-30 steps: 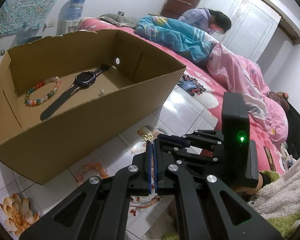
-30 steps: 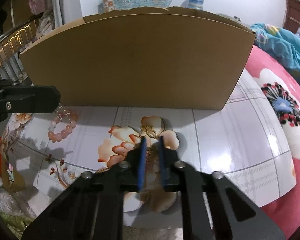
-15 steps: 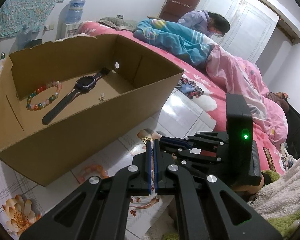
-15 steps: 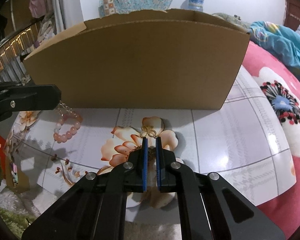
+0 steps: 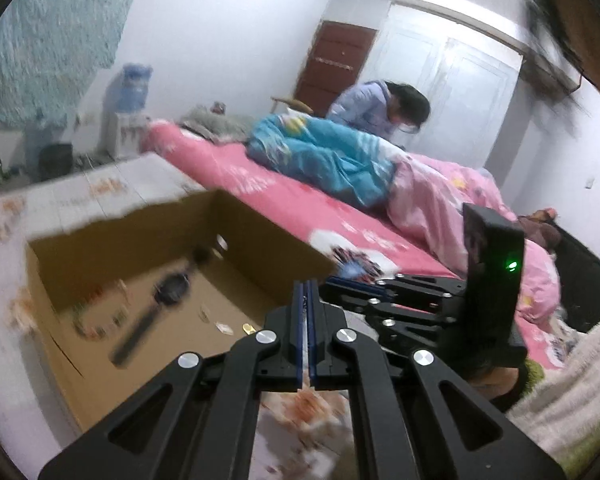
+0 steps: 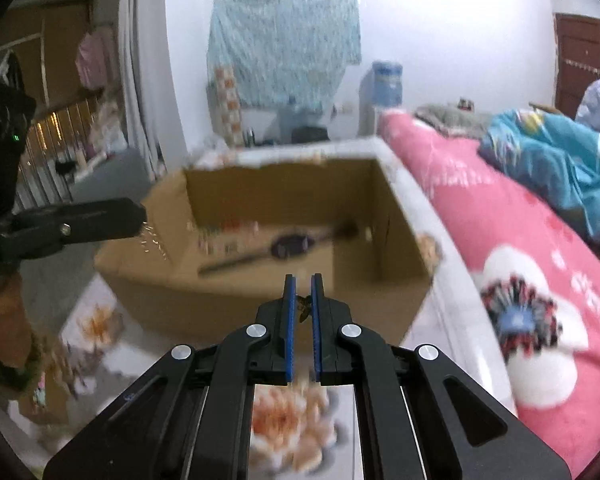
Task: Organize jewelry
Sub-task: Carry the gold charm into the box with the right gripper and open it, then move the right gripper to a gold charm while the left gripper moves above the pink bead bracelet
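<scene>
Now small gold earring (image 6: 303,307) pinched between right tool (image 6: 302,280) pads, above cardboard box (image 6: 260,280).

No text, label, brand or number can be read; motion blur smears every surface.

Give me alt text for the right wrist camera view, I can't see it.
The right hand-held gripper pinches a small gold-coloured jewelry piece between its blue pads, above an open cardboard box. A blurred wristwatch and beads lie inside the box. A pink floral bed lies to the right; the left hand-held gripper enters from the left.
</scene>
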A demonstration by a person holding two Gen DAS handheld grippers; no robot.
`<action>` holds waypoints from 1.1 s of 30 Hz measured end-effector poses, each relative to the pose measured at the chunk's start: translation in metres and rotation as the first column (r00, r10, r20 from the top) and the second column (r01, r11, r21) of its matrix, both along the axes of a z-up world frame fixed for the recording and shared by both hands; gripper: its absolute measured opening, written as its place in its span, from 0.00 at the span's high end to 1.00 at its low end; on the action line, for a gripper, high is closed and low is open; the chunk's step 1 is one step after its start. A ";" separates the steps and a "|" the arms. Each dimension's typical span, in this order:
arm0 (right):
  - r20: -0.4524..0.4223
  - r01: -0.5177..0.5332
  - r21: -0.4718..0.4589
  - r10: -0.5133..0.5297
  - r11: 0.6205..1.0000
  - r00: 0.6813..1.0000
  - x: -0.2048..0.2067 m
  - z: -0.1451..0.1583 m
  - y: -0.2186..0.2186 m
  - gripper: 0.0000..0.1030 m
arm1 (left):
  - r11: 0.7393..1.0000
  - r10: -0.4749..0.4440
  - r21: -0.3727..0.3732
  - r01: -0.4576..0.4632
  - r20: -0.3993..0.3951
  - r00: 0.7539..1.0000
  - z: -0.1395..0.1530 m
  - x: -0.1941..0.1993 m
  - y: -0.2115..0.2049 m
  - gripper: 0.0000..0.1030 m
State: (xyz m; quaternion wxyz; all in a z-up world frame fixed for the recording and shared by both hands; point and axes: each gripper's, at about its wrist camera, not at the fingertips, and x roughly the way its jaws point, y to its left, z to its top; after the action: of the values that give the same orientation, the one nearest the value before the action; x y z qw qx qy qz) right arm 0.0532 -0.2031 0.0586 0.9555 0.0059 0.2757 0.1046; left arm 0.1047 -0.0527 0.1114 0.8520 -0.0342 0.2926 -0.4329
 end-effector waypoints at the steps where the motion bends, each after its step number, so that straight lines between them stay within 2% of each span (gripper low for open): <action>1: 0.002 0.000 0.012 0.000 1.000 1.000 0.009 0.002 -0.001 0.95 | 1.000 0.015 0.011 -0.015 0.006 1.000 0.001 0.007 -0.001 0.99; 4: -0.020 0.009 0.026 -0.008 1.000 1.000 0.039 0.003 -0.001 0.95 | 0.997 0.055 0.055 -0.053 -0.037 0.998 -0.006 0.033 -0.006 0.99; 9: -0.070 0.045 0.028 -0.043 0.999 0.997 0.080 -0.005 -0.003 0.94 | 0.967 0.170 0.208 -0.145 -0.107 0.980 -0.033 0.070 -0.014 0.98; 11: -0.089 0.053 0.024 -0.050 0.998 0.995 0.090 -0.010 -0.003 0.93 | 0.961 0.192 0.224 -0.160 -0.130 0.973 -0.041 0.076 -0.012 0.98; 13: -0.089 0.056 0.025 -0.054 0.998 0.995 0.092 -0.011 -0.003 0.87 | 0.955 0.208 0.243 -0.171 -0.138 0.968 -0.046 0.077 -0.010 0.97; 15: -0.075 0.058 0.034 -0.055 0.998 0.996 0.086 -0.009 -0.002 0.79 | 0.946 0.228 0.264 -0.190 -0.123 0.966 -0.048 0.074 -0.008 0.88; 17: -0.052 0.054 0.045 -0.052 0.998 0.997 0.078 -0.006 -0.002 0.73 | 0.944 0.239 0.260 -0.204 -0.114 0.964 -0.047 0.070 -0.005 0.83; 25: 0.028 0.050 0.118 -0.053 0.992 0.998 0.042 0.013 -0.020 0.65 | 0.941 0.282 0.217 -0.260 -0.074 0.957 -0.031 0.048 0.009 0.65; 30: 0.076 0.067 0.159 -0.080 0.985 0.994 0.001 0.021 -0.049 0.55 | 0.942 0.292 0.173 -0.286 -0.012 0.956 -0.016 0.019 0.029 0.48; 33: 0.063 0.092 0.169 -0.103 0.981 0.993 -0.021 0.015 -0.066 0.52 | 0.947 0.287 0.143 -0.288 0.022 0.958 -0.007 -0.006 0.049 0.38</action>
State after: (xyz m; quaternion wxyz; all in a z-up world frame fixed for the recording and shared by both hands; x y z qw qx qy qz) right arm 0.0323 -0.2688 0.0732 0.9649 0.0952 0.2312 0.0804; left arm 0.0988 -0.0032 0.1047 0.9062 -0.0144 0.3150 -0.2817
